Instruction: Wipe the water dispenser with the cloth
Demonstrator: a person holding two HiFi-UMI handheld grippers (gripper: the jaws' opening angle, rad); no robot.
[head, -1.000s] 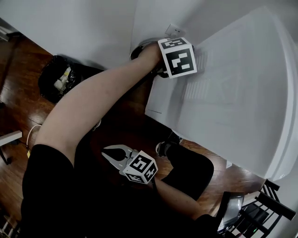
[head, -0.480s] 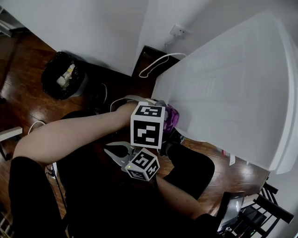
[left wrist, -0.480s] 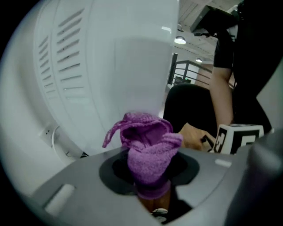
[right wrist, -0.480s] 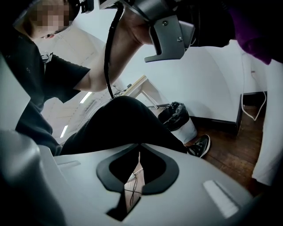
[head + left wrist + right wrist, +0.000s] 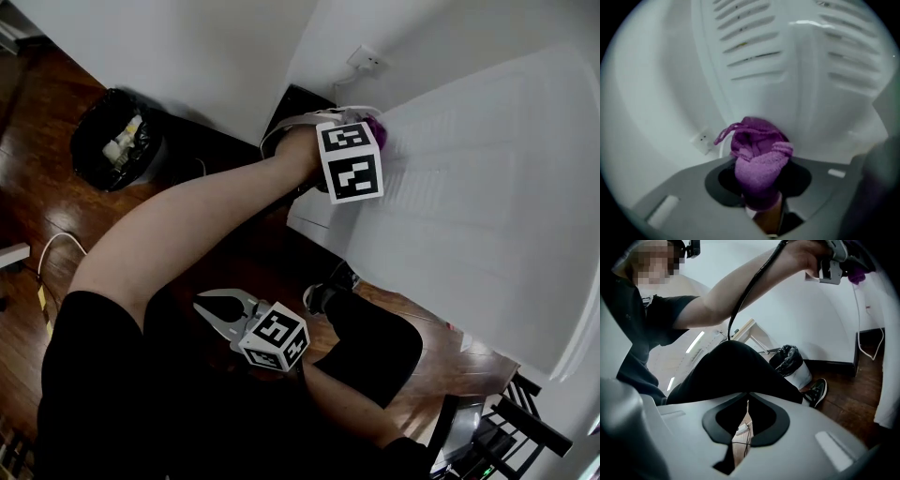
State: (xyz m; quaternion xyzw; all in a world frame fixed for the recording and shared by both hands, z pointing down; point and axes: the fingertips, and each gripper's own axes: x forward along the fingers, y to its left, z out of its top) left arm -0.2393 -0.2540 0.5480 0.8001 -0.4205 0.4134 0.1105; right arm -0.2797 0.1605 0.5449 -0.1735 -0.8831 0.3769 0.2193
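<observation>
Brown wood floor [image 5: 56,187] under you | your right gripper [image 5: 748,399] by your lap: pinched together, nothing in it | your left gripper [image 5: 758,187]: squeezing the purple cloth [image 5: 757,154] | cloth is up at the water dispenser [image 5: 469,187], on its side with slots | wiping looks under way, lots left to rub

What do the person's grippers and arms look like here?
Both the left gripper and right gripper have light grey bodies, dark-lined jaws and a cube with black-and-white square markers. A black cable trails from the left one. The person wears a black short-sleeved top.
</observation>
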